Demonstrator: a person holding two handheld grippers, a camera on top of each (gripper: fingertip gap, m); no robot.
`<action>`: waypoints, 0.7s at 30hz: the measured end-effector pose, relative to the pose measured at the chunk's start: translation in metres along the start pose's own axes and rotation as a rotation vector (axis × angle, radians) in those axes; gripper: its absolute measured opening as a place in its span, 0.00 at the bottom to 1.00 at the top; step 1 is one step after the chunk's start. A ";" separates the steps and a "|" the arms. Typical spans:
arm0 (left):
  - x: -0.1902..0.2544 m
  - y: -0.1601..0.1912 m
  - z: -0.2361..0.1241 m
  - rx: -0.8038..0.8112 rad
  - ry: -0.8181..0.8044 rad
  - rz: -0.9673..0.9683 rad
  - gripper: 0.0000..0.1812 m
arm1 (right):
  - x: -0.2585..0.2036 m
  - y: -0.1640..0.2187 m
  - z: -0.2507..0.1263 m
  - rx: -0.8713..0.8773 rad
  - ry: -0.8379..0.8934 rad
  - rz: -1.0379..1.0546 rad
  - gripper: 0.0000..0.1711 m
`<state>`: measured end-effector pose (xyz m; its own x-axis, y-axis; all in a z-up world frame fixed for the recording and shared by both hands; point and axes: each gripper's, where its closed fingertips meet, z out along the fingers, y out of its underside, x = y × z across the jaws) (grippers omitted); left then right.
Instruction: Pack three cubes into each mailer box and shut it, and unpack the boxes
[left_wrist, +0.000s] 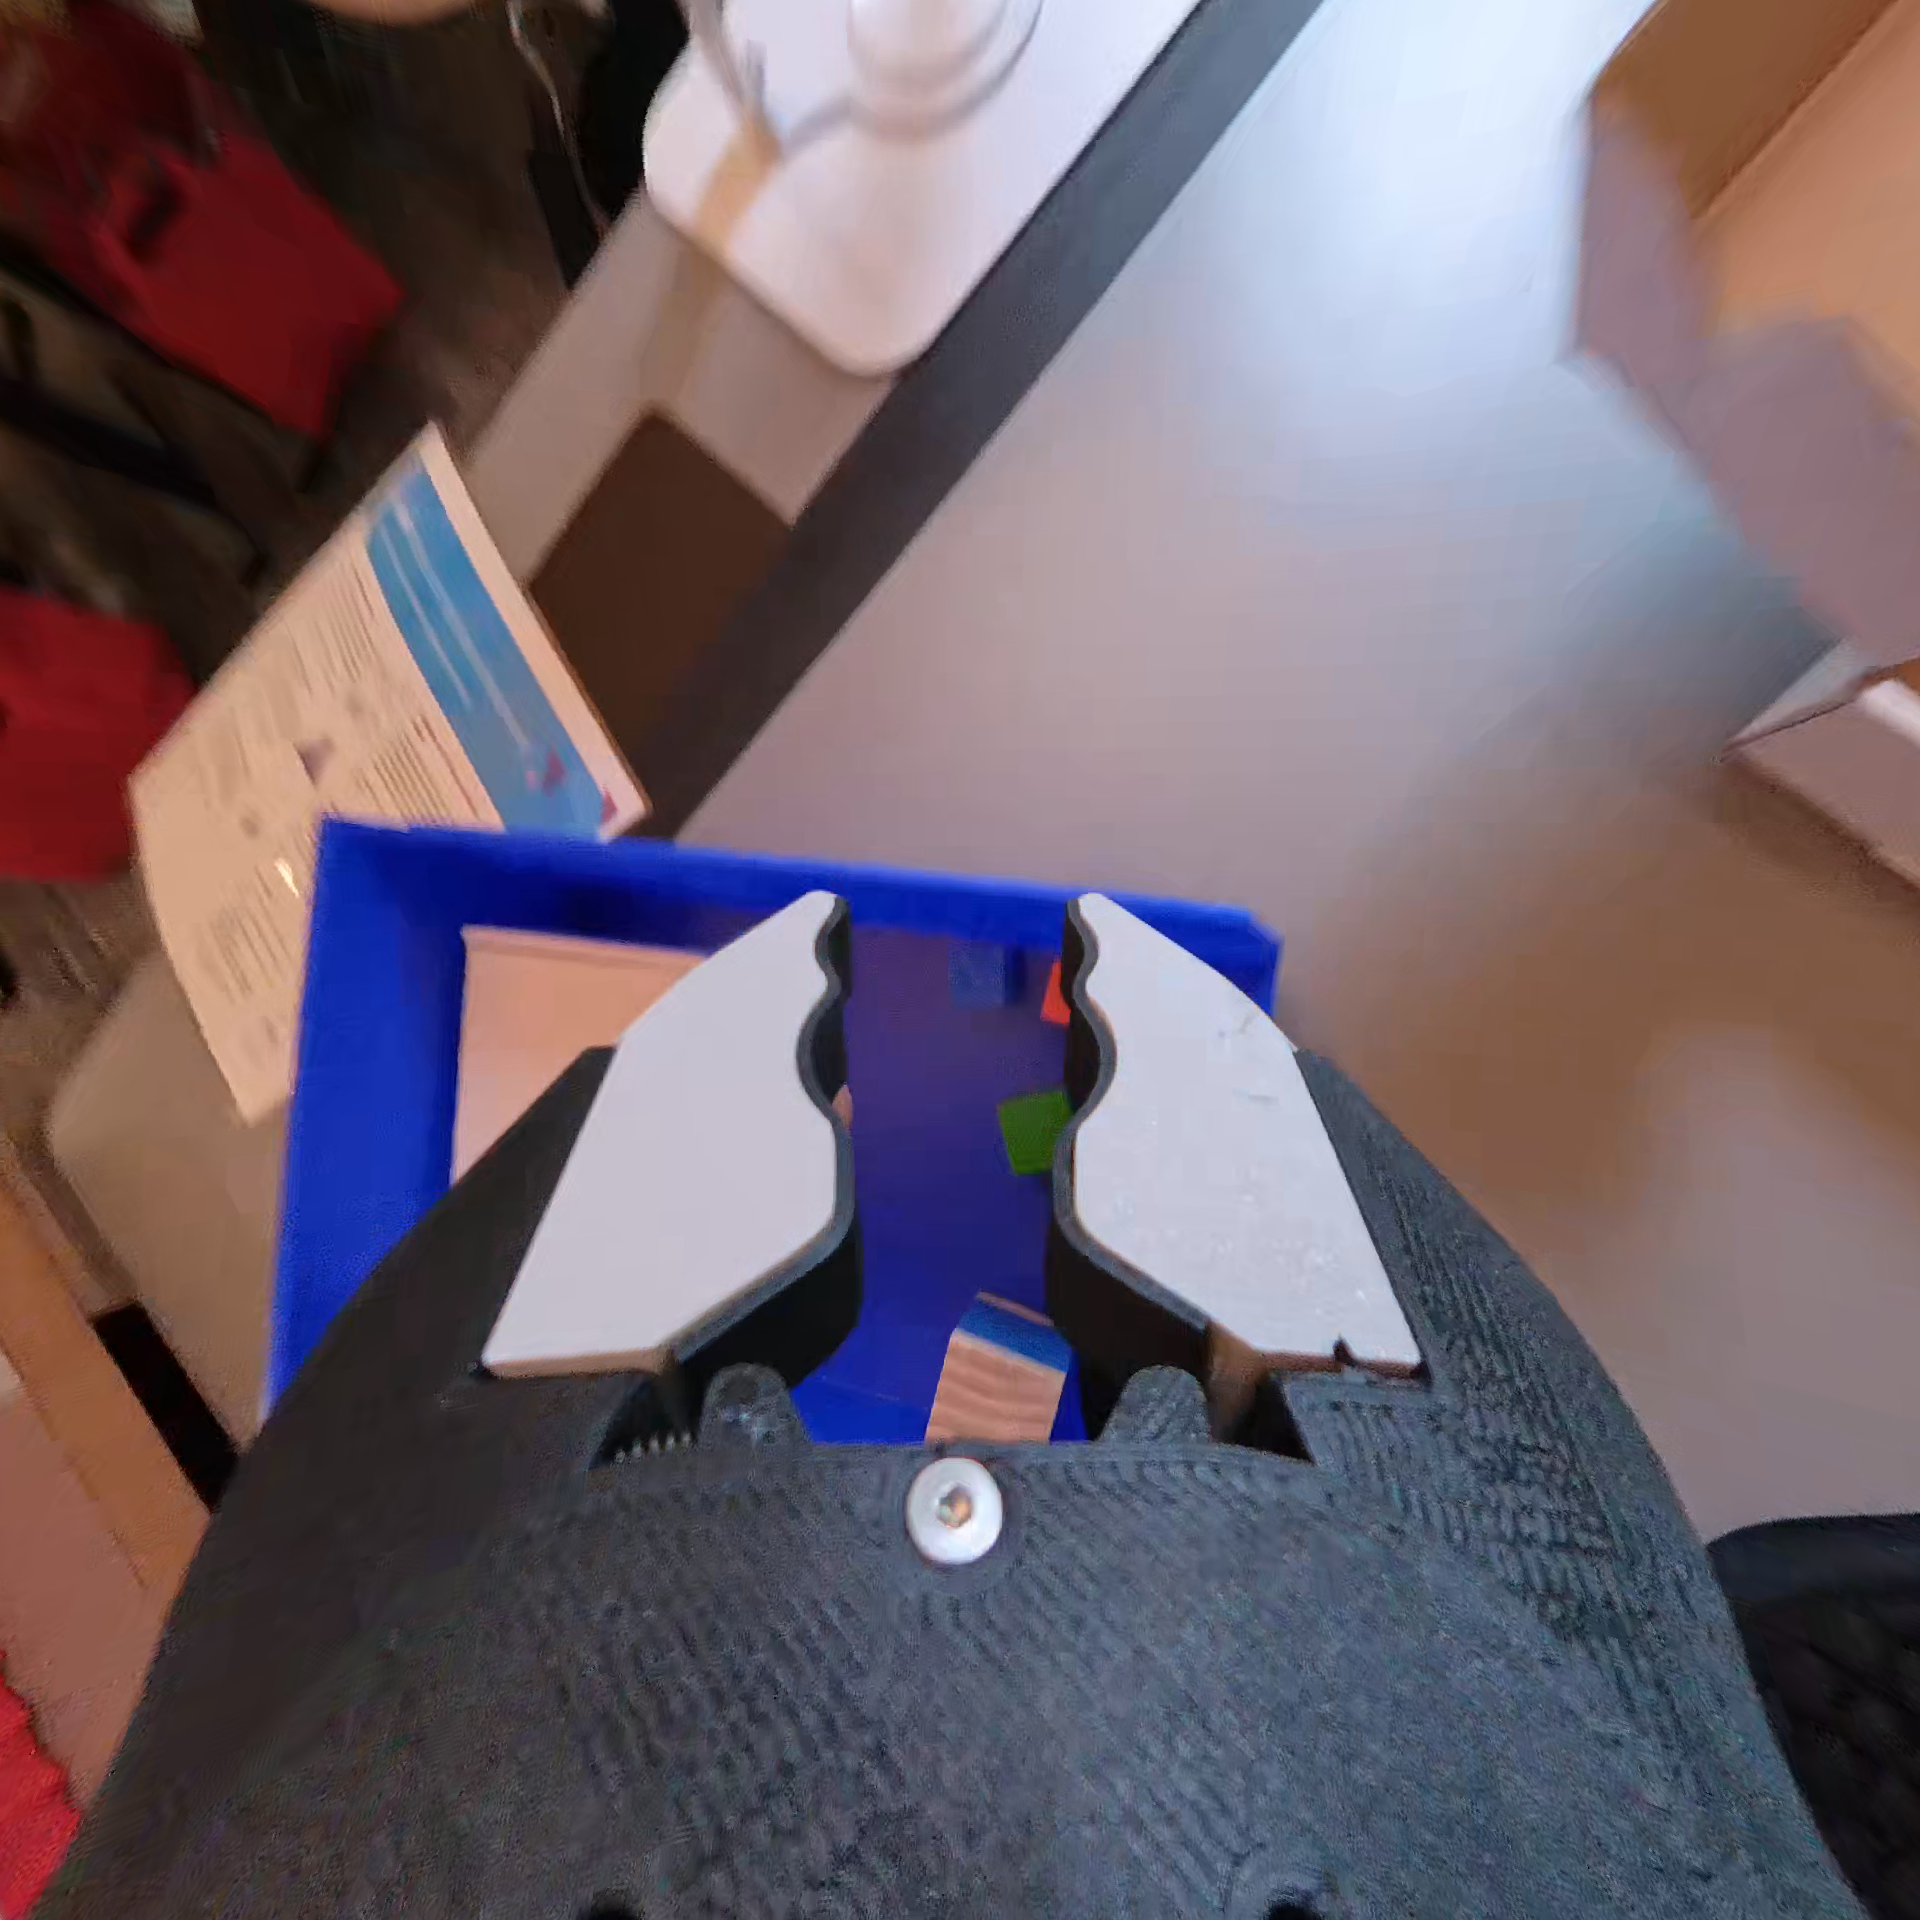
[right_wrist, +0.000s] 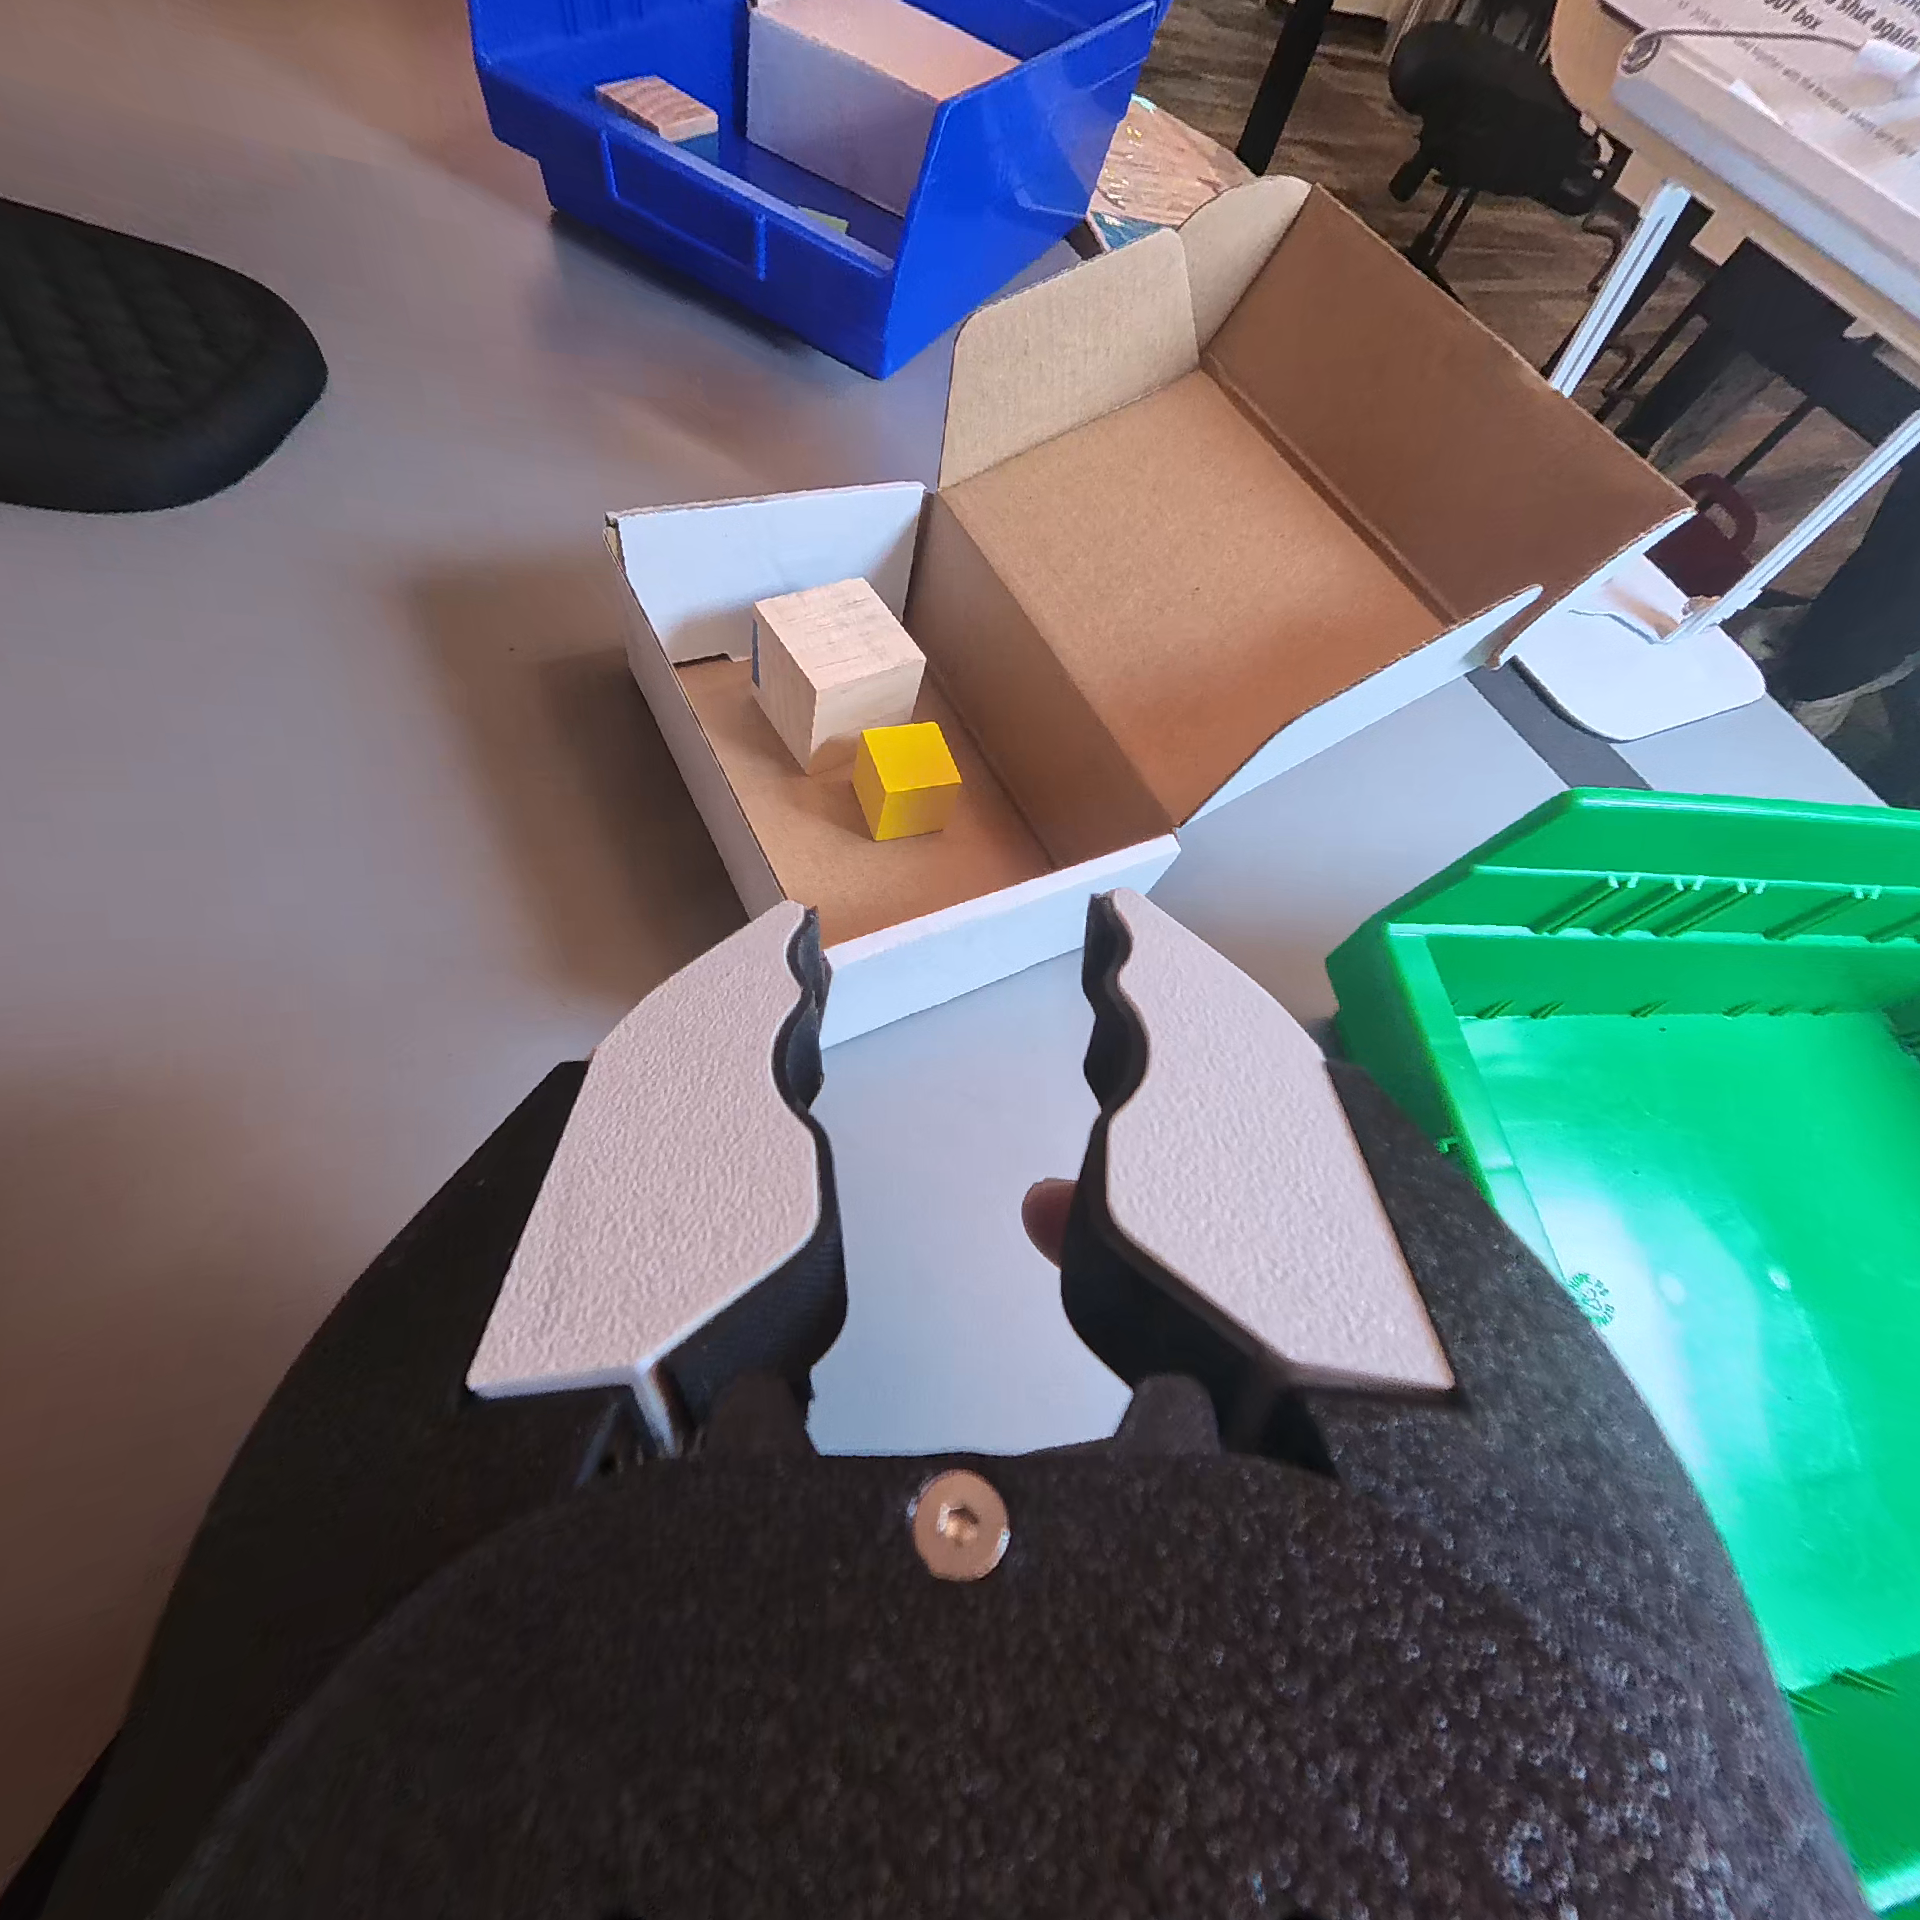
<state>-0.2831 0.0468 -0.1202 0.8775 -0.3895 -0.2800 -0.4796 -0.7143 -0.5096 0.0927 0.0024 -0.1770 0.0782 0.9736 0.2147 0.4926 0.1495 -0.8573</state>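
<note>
Both grippers empty, left gripper (left_wrist: 956, 935) parted over blue bin (left_wrist: 353, 1039) cubes, right gripper (right_wrist: 951, 935) parted near mailer (right_wrist: 935, 956) holding wood cube (right_wrist: 836, 665) and yellow cube (right_wrist: 904, 779); cubes likely light, rigid, pinch flat opposite faces.

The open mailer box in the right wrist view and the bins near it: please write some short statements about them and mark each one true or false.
1. The open mailer box holds two cubes, a wooden cube and a smaller yellow cube. True.
2. The box lid is folded shut. False: the lid stands open behind the cubes.
3. The right tongs are clamped on the yellow cube. False: they are open and hold nothing, on the near side of the box.
4. A green bin sits right of the box. True.
5. The left tongs are open above the blue bin. True.
6. The blue bin holds nothing. False: several blocks lie in it.
</note>
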 end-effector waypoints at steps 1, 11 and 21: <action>-0.006 0.018 0.012 -0.034 0.012 -0.026 0.21 | 0.000 -0.001 0.000 0.002 -0.001 0.001 0.28; 0.001 0.085 0.097 -0.180 0.119 -0.096 0.20 | -0.001 0.000 0.002 0.005 -0.019 0.016 0.29; -0.009 0.060 0.055 -0.226 0.009 0.024 0.12 | 0.002 0.001 -0.002 0.009 0.001 0.008 0.28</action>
<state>-0.3199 0.0399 -0.1929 0.8664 -0.4122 -0.2817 -0.4885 -0.8166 -0.3076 0.0946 0.0047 -0.1764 0.0835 0.9745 0.2083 0.4843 0.1430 -0.8631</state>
